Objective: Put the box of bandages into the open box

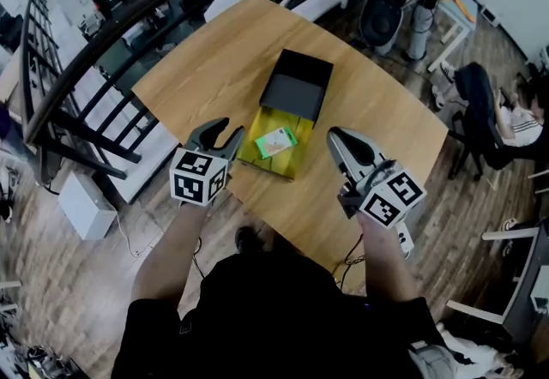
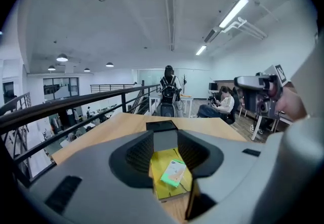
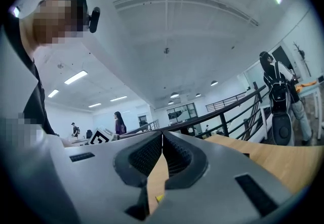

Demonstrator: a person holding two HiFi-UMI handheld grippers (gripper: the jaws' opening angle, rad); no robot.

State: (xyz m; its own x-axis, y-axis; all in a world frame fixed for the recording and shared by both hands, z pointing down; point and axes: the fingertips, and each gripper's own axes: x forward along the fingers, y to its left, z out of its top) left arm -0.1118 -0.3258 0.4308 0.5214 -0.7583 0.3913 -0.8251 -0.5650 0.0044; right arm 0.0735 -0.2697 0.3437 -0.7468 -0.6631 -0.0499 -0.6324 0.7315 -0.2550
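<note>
Bandage box lies in the open box; your left gripper has its fingers part-open and empty, your right gripper closed and empty; placing judged done, so next clear off the desk.

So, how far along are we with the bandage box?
Done: the green bandage box lies inside the open box, on its yellow lining, with the black lid flipped back. In hand: nothing. The left gripper has its jaws apart and empty, and the right gripper is shut on nothing. Left: apparently nothing of the placing.
</note>
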